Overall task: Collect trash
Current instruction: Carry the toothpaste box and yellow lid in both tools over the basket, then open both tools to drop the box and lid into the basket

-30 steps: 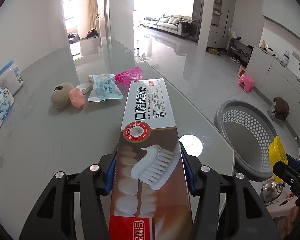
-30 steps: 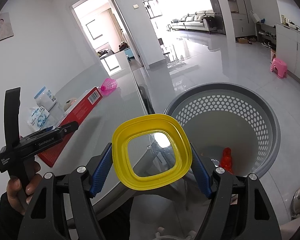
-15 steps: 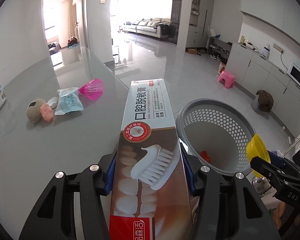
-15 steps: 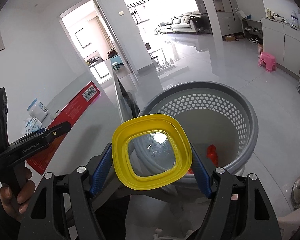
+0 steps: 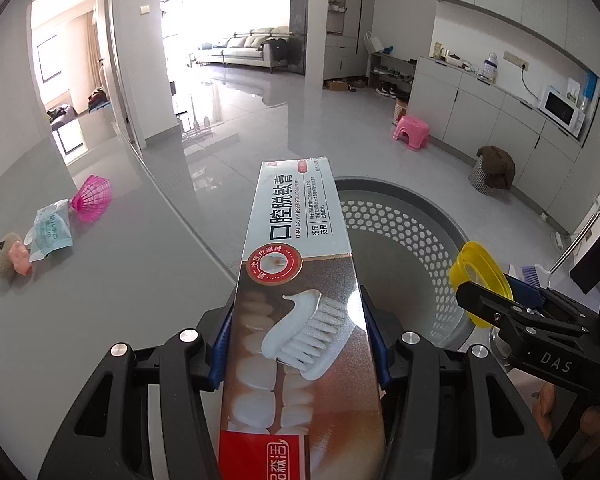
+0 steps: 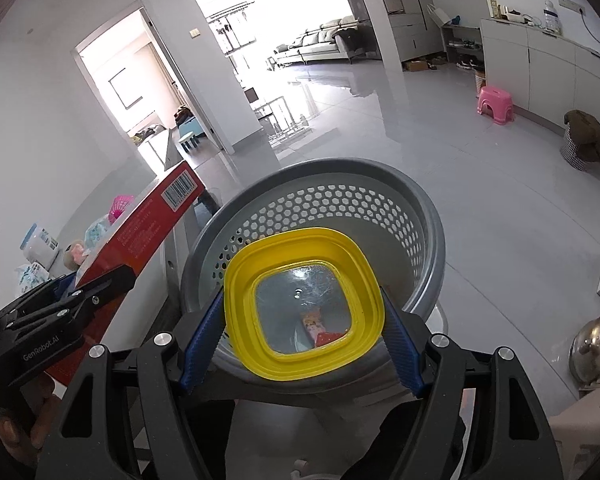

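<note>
Grey table (image 5: 100, 280), glossy floor; left gripper (image 5: 298, 344) pinching toothpaste box (image 5: 300, 280), right gripper (image 6: 302, 336) yellow lid (image 6: 300, 260); basket (image 6: 432, 240) seemingly below.

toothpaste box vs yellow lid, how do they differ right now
The toothpaste box is long, flat-sided printed carton; the yellow lid is a rounded-square plastic rim with a clear centre. The box sits in the left gripper, the lid in the right gripper. Both are clamped near the grey basket.

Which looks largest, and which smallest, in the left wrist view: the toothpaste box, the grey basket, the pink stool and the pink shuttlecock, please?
1. toothpaste box, though it is closest to the camera
2. grey basket
3 and 4. pink stool and pink shuttlecock look alike; the stool stands much farther off, so I would not rank them.
</note>
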`<state>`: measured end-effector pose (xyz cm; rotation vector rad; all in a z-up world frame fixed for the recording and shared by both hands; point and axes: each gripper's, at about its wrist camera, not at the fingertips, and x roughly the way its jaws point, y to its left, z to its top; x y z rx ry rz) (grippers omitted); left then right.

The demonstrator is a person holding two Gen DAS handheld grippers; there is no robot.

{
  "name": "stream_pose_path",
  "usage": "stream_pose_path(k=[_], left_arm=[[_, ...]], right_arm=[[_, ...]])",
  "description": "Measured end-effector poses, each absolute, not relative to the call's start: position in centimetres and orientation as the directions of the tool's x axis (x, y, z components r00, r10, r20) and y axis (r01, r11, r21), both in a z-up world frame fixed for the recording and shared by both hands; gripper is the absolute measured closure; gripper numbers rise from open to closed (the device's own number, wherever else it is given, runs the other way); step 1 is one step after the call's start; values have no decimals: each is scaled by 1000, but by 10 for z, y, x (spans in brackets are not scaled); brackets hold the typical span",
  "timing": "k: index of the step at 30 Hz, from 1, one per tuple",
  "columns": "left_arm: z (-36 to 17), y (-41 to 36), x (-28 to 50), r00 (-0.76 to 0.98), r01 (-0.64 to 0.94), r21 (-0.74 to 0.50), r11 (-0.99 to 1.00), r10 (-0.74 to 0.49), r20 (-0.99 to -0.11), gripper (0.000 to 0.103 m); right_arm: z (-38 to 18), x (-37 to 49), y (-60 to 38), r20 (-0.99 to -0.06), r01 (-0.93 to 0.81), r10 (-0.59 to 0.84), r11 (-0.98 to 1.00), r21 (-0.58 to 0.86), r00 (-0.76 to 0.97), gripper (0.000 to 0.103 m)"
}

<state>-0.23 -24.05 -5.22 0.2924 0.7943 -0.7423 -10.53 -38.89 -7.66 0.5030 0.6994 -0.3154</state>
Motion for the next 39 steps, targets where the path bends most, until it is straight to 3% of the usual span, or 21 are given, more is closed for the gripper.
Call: stream_pose_path(k=[39], left_arm=[[-99, -298, 27, 372, 691, -39, 722, -401, -837, 50]], right_arm=[[-116, -58, -423, -726, 407, -41, 849, 337, 686, 32]])
